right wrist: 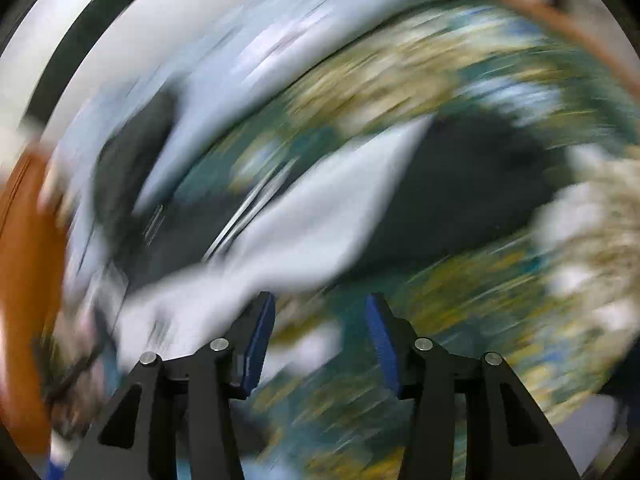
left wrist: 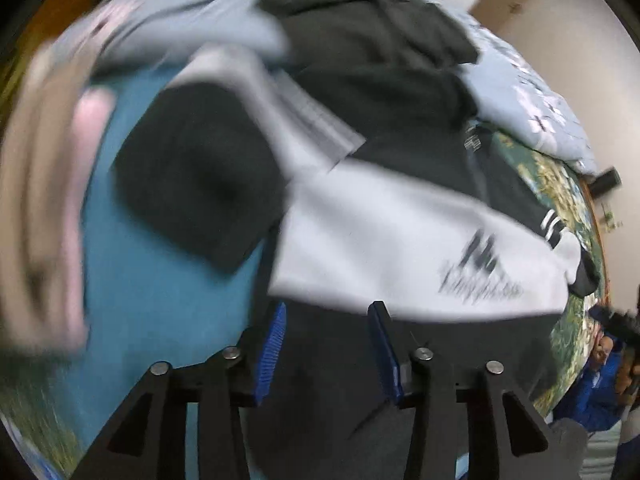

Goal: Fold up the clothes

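Note:
A black and white garment (left wrist: 400,240) with a dark printed logo lies spread on the patterned cloth, its black part running under my left gripper (left wrist: 330,316). That gripper is open and empty, blue pads just above the black fabric. A dark green garment (left wrist: 372,20) and pale blue clothes (left wrist: 192,12) are piled behind it. The right wrist view is heavily blurred: the same black and white garment (right wrist: 320,208) lies ahead of my right gripper (right wrist: 320,308), which is open and empty over the floral cloth (right wrist: 460,300).
A teal cloth (left wrist: 160,280) covers the surface at left, with a beige and pink garment (left wrist: 52,200) at its edge. A person in blue (left wrist: 600,380) stands at the right. A white wall (left wrist: 560,40) is behind. An orange-brown edge (right wrist: 24,280) shows at left.

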Demonstrator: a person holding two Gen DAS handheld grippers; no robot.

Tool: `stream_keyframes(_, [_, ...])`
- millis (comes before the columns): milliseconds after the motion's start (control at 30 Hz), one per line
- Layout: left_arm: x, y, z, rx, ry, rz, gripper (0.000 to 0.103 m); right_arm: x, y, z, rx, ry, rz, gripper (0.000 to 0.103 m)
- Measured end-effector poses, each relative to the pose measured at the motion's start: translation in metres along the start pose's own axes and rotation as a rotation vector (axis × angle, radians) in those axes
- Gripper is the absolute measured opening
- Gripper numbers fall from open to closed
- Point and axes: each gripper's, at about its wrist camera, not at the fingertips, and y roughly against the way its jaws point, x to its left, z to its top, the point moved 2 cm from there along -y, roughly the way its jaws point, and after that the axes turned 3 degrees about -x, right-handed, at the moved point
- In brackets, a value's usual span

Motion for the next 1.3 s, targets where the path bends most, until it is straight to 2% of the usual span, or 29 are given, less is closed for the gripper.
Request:
stream_keyframes(100, [0.028,0.002,-0.031,0.03,0.082,-0.024,0.054,0.056,-0.056,-0.044,0.248,0.196,0.003,0.054])
stream_keyframes(200, [0.039,0.004,-0.051,0.047,0.095,-0.053,0.058,0.08,-0.086,-0.071,0.345,0.292,-0.032,0.054])
stream_keyframes(267, [0.04,-0.001,-0.059,0.061,0.096,-0.071,0.059,0.086,-0.097,-0.081,0.368,0.304,-0.067,0.054])
stream_keyframes(367, [0.037,-0.008,-0.068,0.081,0.089,-0.099,0.059,0.091,-0.101,-0.088,0.329,0.281,-0.127,0.054])
stream_keyframes(400, [0.035,-0.009,-0.07,0.082,0.086,-0.111,0.059,0.092,-0.099,-0.09,0.314,0.26,-0.132,0.047])
stream_keyframes(433, [0.033,-0.008,-0.072,0.078,0.084,-0.122,0.058,0.094,-0.096,-0.093,0.305,0.243,-0.133,0.03])
stream_keyframes(500, [0.03,-0.007,-0.078,0.08,0.074,-0.155,0.055,0.1,-0.085,-0.102,0.303,0.24,-0.105,0.014])
stream_keyframes(533, [0.029,-0.006,-0.081,0.085,0.064,-0.157,0.046,0.103,-0.078,-0.107,0.303,0.238,-0.075,0.013])
stream_keyframes(567, [0.028,-0.005,-0.085,0.09,0.051,-0.158,0.026,0.106,-0.072,-0.111,0.303,0.236,-0.046,0.013])
stream_keyframes(600, [0.026,-0.003,-0.088,0.098,0.045,-0.169,0.019,0.108,-0.063,-0.116,0.3,0.229,-0.007,0.013])
stream_keyframes(700, [0.019,0.019,-0.089,0.074,0.023,-0.232,0.015,0.109,-0.027,-0.128,0.261,0.192,0.133,0.012])
stream_keyframes(800, [0.017,0.053,-0.075,0.007,0.034,-0.321,0.015,0.104,0.017,-0.136,0.182,0.116,0.275,0.012])
stream_keyframes(867, [0.02,0.06,-0.067,-0.01,0.028,-0.276,0.015,0.093,0.039,-0.133,0.122,0.049,0.327,0.012])
stream_keyframes(933, [0.024,0.049,-0.071,0.023,0.022,-0.224,0.016,0.08,0.039,-0.136,0.107,0.017,0.273,0.012])
stream_keyframes(1033, [0.034,0.022,-0.092,0.085,0.033,-0.138,0.017,0.066,0.013,-0.151,0.177,-0.026,0.152,0.012])
stream_keyframes(1067, [0.037,0.017,-0.1,0.089,0.039,-0.121,0.019,0.065,0.003,-0.156,0.195,-0.032,0.117,0.012])
stream_keyframes(1133, [0.04,0.017,-0.107,0.067,0.059,-0.115,0.031,0.063,-0.012,-0.162,0.223,-0.034,0.069,0.012])
stream_keyframes(1167, [0.041,0.018,-0.109,0.047,0.065,-0.1,0.044,0.063,-0.016,-0.163,0.234,-0.035,0.052,0.012])
stream_keyframes(1200, [0.04,0.019,-0.109,0.038,0.066,-0.094,0.047,0.062,-0.02,-0.163,0.244,-0.032,0.026,0.012])
stream_keyframes(1300, [0.042,0.019,-0.113,0.034,0.0,-0.065,0.045,0.065,-0.028,-0.157,0.258,-0.017,-0.014,0.012])
